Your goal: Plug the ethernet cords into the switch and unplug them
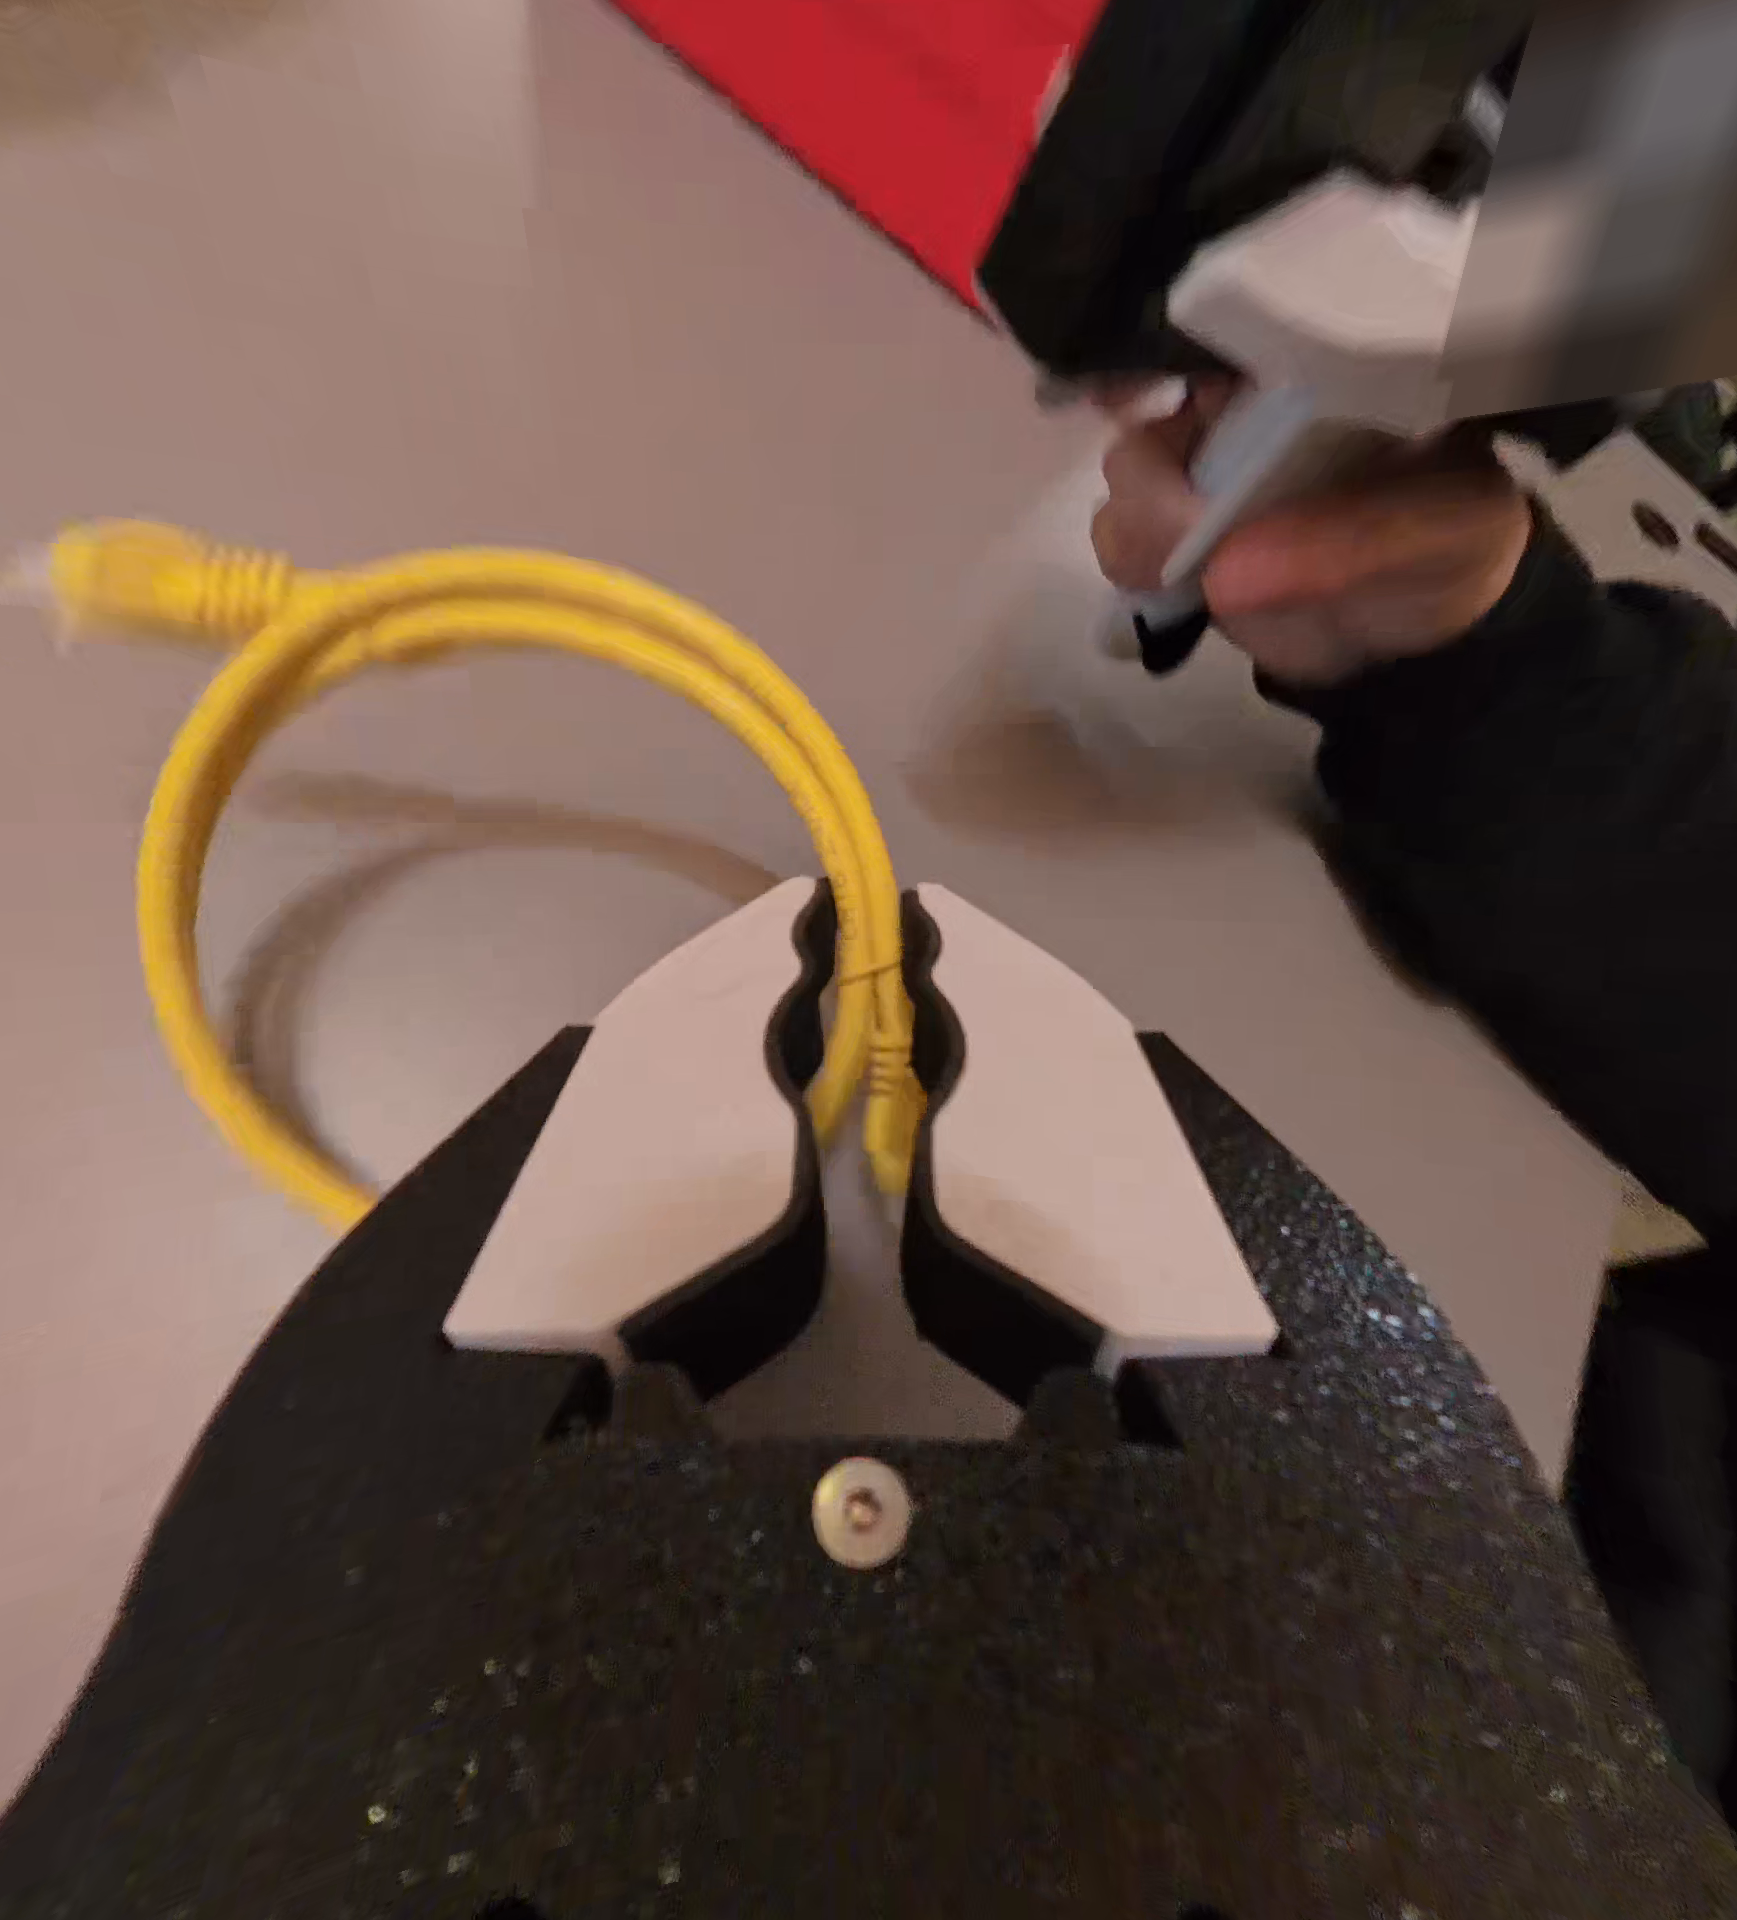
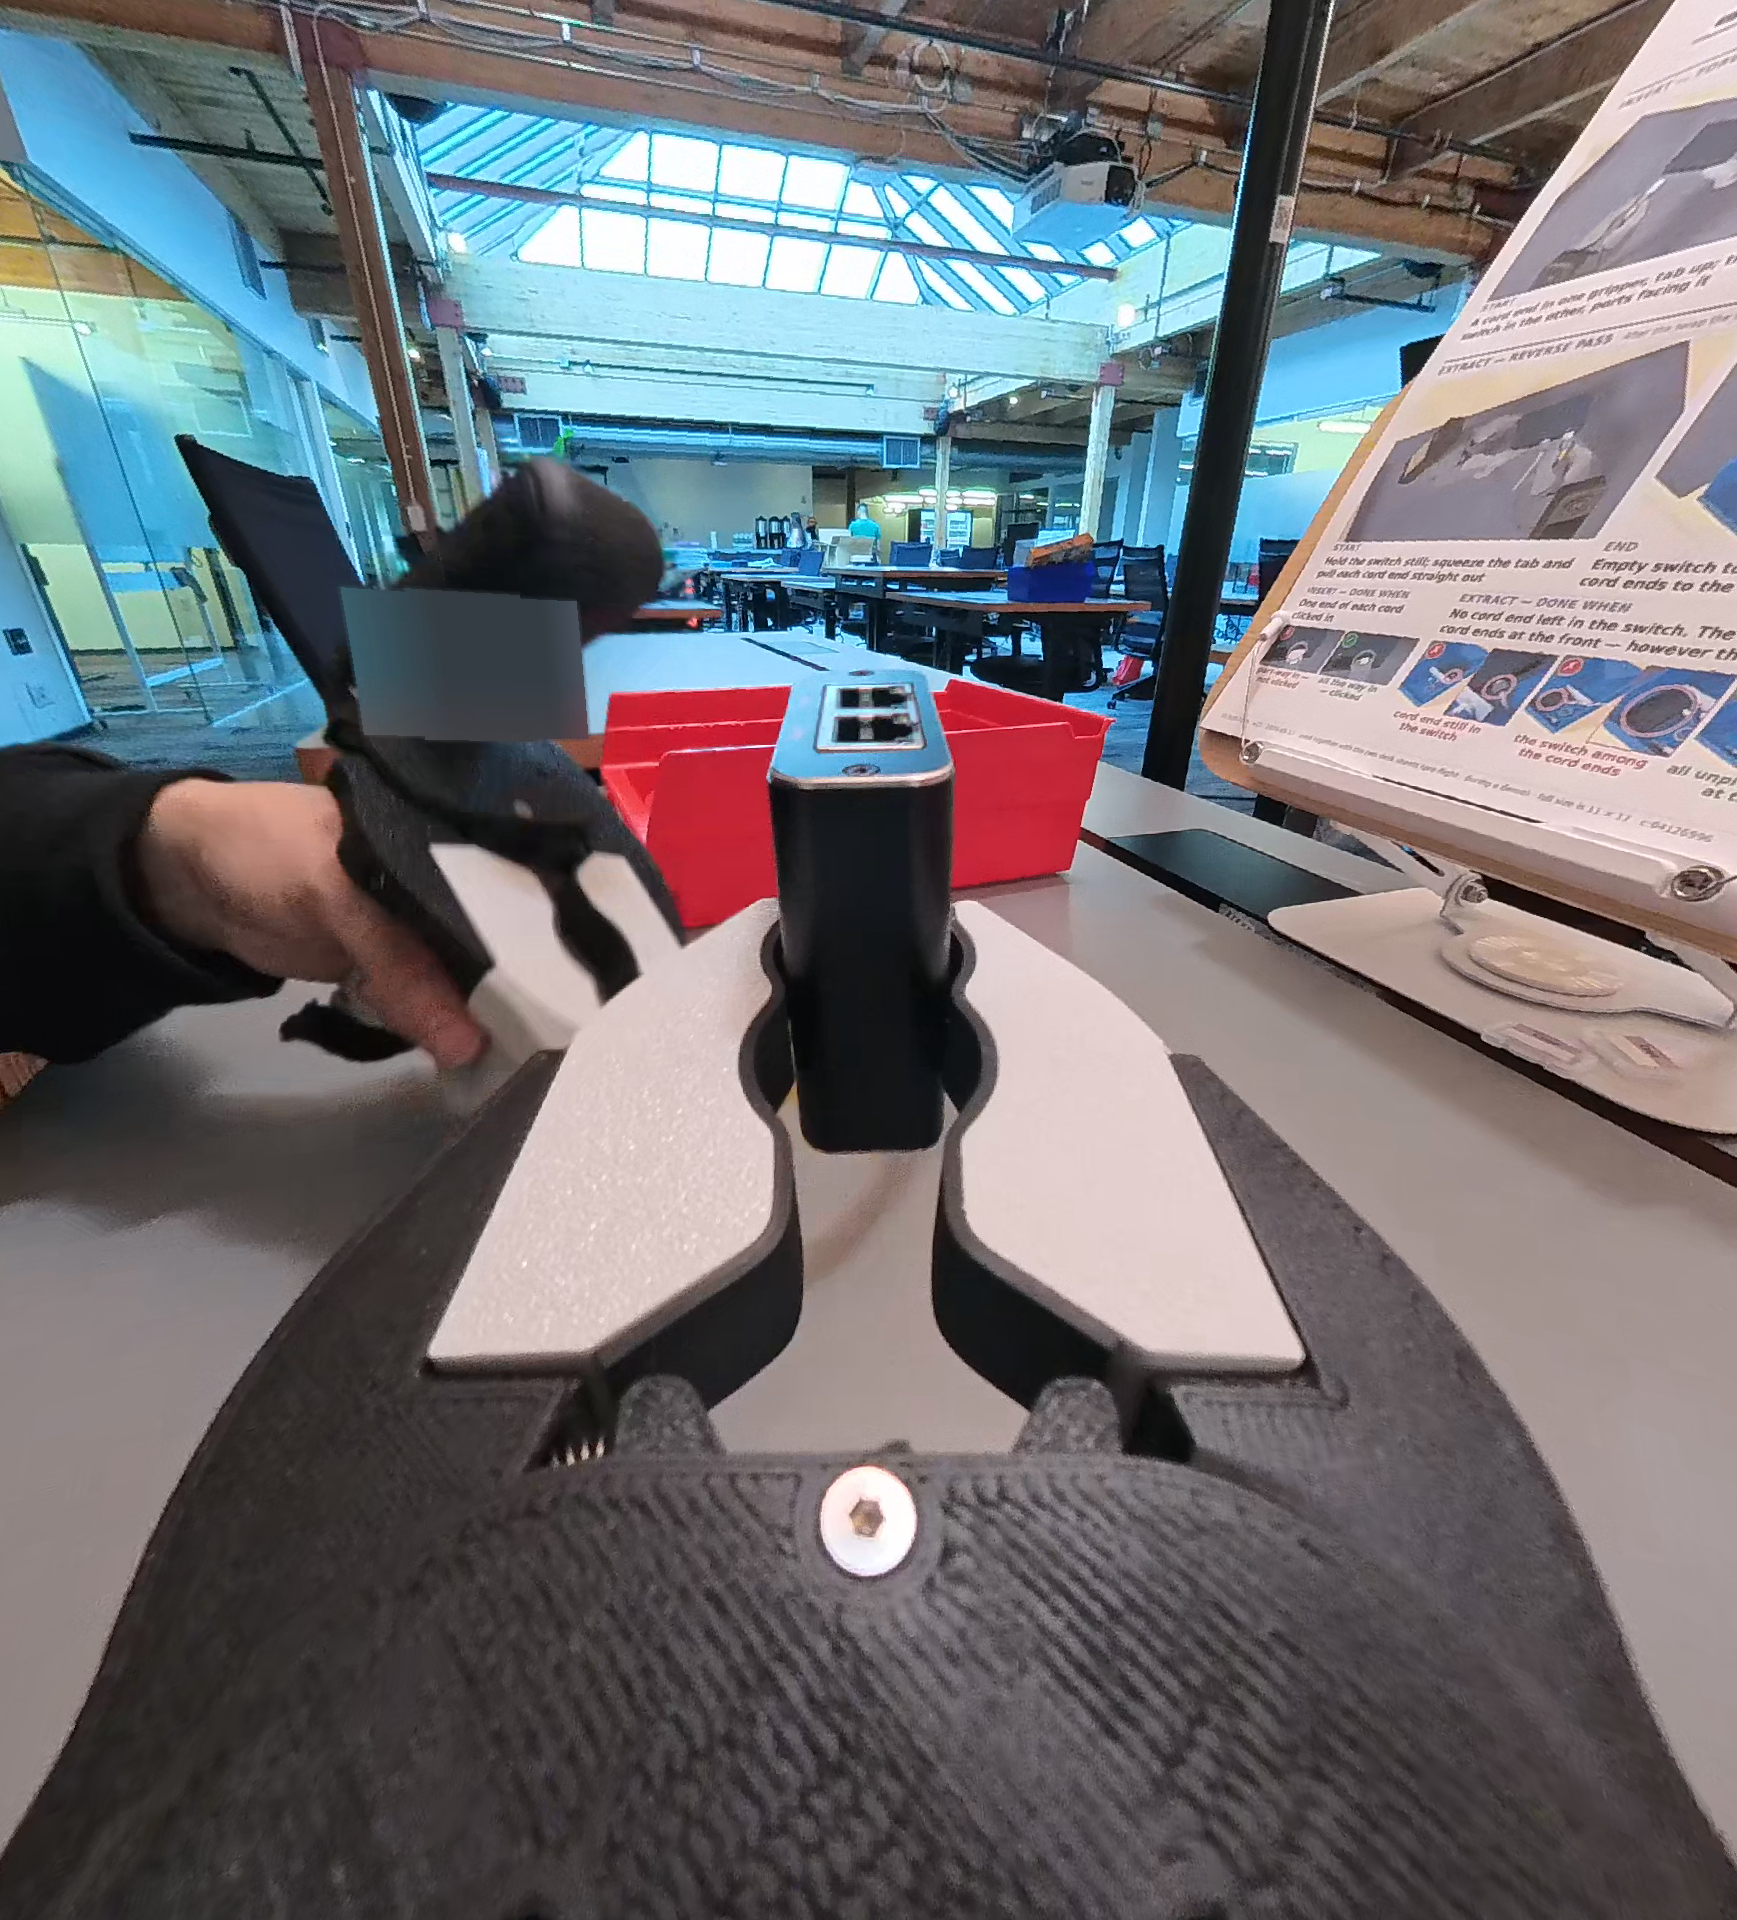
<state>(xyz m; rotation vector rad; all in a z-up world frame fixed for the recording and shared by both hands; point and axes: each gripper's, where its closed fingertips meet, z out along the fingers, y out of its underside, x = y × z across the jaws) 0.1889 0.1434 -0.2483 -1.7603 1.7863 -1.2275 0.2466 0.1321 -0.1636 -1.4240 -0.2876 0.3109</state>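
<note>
In the left wrist view my left gripper [image 1: 866, 914] is shut on a yellow ethernet cord [image 1: 490, 613]. The cord loops out to the left above the grey table, one plug [image 1: 116, 577] sticking out at the far left, blurred. The other plug end [image 1: 890, 1127] hangs between the fingers. In the right wrist view my right gripper [image 2: 864, 935] is shut on a black switch [image 2: 862, 935], held upright with its ports [image 2: 869, 717] at the top end, no cord in them. The left gripper [image 2: 552, 925] shows at the left there, held by a hand.
A red bin [image 2: 843, 821] stands on the table behind the switch; it also shows in the left wrist view [image 1: 843, 114]. An instruction sheet on a white stand [image 2: 1529, 623] is at the right. A black pole [image 2: 1228, 395] rises behind the table [image 2: 168, 1247]. About 10 cm separates my left fingertips from my right.
</note>
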